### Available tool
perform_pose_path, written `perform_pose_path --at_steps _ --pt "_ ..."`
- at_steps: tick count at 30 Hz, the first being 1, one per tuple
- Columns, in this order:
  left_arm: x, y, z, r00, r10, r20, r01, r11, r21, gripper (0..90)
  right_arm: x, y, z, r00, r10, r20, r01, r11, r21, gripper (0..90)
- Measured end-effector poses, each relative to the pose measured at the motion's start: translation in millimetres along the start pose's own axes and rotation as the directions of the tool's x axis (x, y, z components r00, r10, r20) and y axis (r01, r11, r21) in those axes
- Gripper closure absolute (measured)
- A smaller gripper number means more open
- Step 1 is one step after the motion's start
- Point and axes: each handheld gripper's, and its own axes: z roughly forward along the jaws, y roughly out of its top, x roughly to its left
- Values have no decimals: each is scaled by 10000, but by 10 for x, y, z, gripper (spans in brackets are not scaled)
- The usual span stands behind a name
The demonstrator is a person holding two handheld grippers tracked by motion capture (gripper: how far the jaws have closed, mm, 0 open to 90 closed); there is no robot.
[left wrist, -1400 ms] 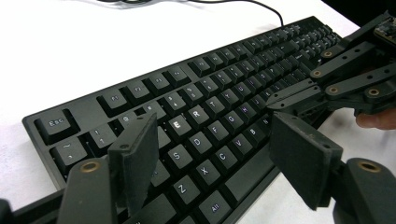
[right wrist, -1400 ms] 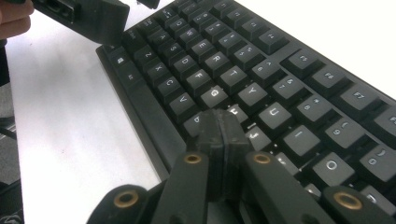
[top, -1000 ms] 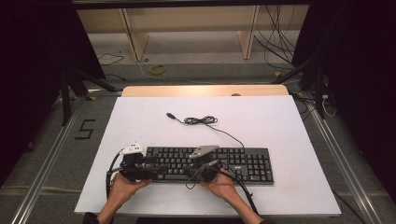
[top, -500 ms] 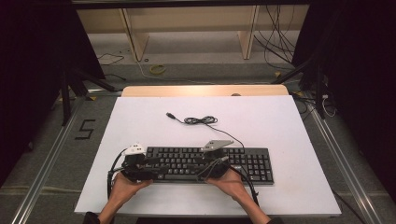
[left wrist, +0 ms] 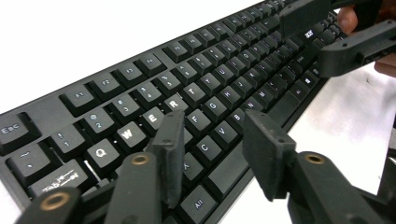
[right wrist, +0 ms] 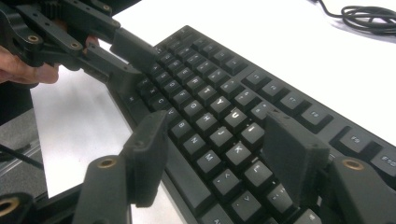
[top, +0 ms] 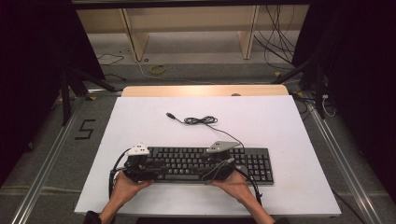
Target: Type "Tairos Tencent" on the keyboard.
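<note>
A black keyboard (top: 254, 164) lies along the near side of the white table (top: 280, 121). Its cable (top: 201, 120) is coiled loosely behind it. My left gripper (top: 152, 169) hovers over the keyboard's left end (left wrist: 210, 79). Its jaws (left wrist: 217, 140) have just been closing and stand apart above the lower letter rows and front edge, pressing on nothing. My right gripper (top: 208, 170) is over the middle keys (right wrist: 224, 84). Its jaws (right wrist: 219, 140) have just been opening, with only keys beneath the gap. Each gripper view shows the other gripper: right (left wrist: 336, 37), left (right wrist: 116, 56).
The cable's plug end (top: 170, 115) lies loose on the white surface, and the coil (right wrist: 369, 14) sits beyond the keyboard's far edge. A wooden strip (top: 205, 90) borders the table's back. Metal rails (top: 51, 154) run along both sides, over a grey floor.
My right gripper has slid to the right along the keyboard, risen slightly and opened its jaws. The left hand has stayed at the keyboard's left end.
</note>
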Motion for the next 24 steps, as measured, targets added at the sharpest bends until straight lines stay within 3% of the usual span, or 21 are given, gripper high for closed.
perform_pose_path --at_steps 18,24 --pt "-37 37 103 9984 558 134 -566 9956 751 876 -28 -35 -61 9999 68 102 -66 9999 -150 372" --pt "-48 51 122 9978 654 117 -661 9946 798 890 -31 -47 -80 9999 89 117 -87 9998 -165 366"
